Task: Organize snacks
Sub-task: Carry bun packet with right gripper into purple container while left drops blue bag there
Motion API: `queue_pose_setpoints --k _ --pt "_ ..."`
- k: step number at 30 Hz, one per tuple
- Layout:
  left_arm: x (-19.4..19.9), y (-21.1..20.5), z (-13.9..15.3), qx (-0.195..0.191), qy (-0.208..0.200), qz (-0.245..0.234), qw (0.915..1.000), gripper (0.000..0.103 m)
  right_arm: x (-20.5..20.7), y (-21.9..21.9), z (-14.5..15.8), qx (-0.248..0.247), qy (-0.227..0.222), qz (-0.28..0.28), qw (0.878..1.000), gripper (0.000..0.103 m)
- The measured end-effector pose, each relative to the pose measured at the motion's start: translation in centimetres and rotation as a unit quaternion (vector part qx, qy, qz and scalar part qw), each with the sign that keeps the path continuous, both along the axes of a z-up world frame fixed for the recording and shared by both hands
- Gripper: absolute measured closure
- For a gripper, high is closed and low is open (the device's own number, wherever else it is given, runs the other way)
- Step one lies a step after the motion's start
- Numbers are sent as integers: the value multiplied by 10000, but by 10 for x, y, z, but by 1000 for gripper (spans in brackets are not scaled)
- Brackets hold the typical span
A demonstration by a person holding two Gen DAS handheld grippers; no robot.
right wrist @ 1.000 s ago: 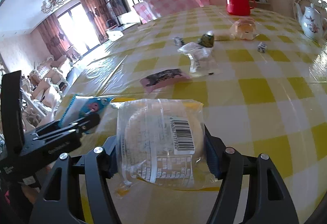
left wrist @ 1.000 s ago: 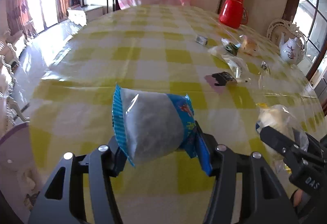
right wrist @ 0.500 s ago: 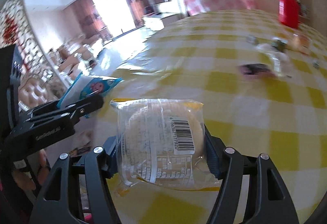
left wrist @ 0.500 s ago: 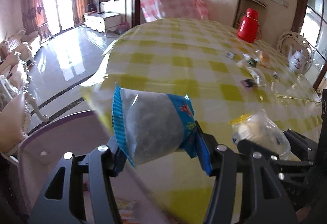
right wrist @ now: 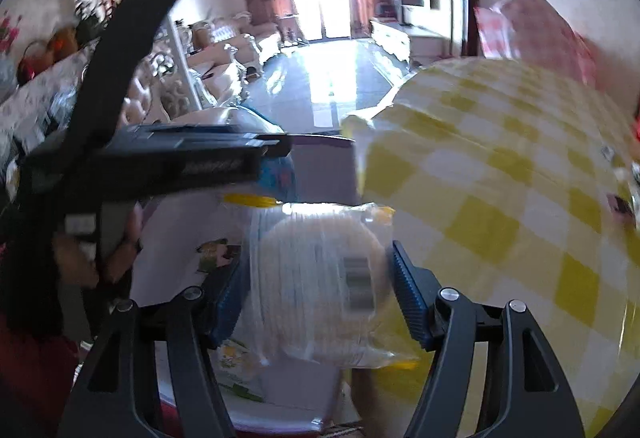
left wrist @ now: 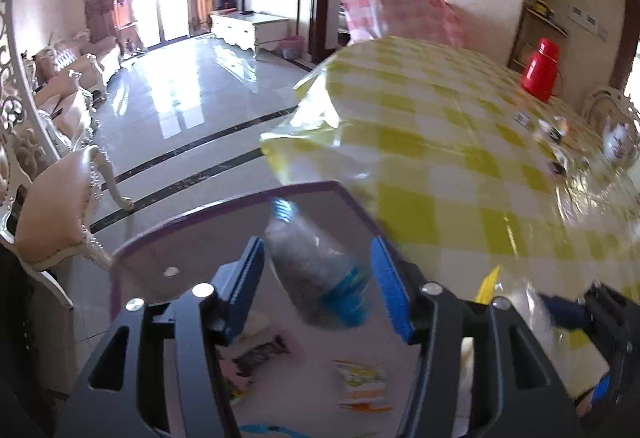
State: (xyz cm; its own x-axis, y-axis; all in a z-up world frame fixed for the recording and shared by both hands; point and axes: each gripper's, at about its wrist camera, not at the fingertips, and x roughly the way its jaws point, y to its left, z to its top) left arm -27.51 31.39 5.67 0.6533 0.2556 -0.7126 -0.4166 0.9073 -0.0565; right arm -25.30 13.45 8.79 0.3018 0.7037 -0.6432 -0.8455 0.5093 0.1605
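Above the near right corner of the purple-rimmed white bin [left wrist: 224, 204], the left gripper [left wrist: 318, 296], jaws closing yet clear of the tilted blue-ended grey snack packet [left wrist: 316, 278] between them, leads, while the right gripper [right wrist: 316, 290] clamps a clear-wrapped round white cake [right wrist: 320, 278] beside the yellow-checked table [right wrist: 500, 198].

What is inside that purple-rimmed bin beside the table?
The bin holds several wrapped snacks on its pale floor; the left gripper and blue packet cover part.

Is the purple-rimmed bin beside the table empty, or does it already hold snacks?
Not empty. In the left wrist view, the bin has a yellow-and-orange packet and a dark packet on its floor. The contents are too blurred to count.
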Motion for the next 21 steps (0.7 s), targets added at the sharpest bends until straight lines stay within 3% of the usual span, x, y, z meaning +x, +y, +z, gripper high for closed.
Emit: queue_pose_setpoints --k 2,5,6,7,8,12,16,21 --pt "-1 8 -4 18 144 16 9999 49 -12 10 -1 -117 -131 99 9998 43" --pt "-7 24 -12 -13 256 160 9995 48 -22 19 -2 -116 -77 336 9993 41" --pt "-10 30 -13 -38 271 266 9993 40 -19 18 -2 -134 -118 360 9992 39" --pt "-14 35 -13 -62 269 353 9990 22 -21 19 -1 -153 -175 357 9991 25" --pt "-17 40 -11 -84 212 449 9987 17 -20 16 0 -135 -167 356 9991 16" --pt "-29 51 0 -192 -127 888 9958 5 -9 4 2 -15 -81 198 9998 16" --pt "-32 37 11 -313 -635 958 9929 2 21 -29 5 89 17 -230 9997 16" --pt "-10 -23 32 142 -1034 531 9931 2 60 -82 2 125 64 -821 9965 16"
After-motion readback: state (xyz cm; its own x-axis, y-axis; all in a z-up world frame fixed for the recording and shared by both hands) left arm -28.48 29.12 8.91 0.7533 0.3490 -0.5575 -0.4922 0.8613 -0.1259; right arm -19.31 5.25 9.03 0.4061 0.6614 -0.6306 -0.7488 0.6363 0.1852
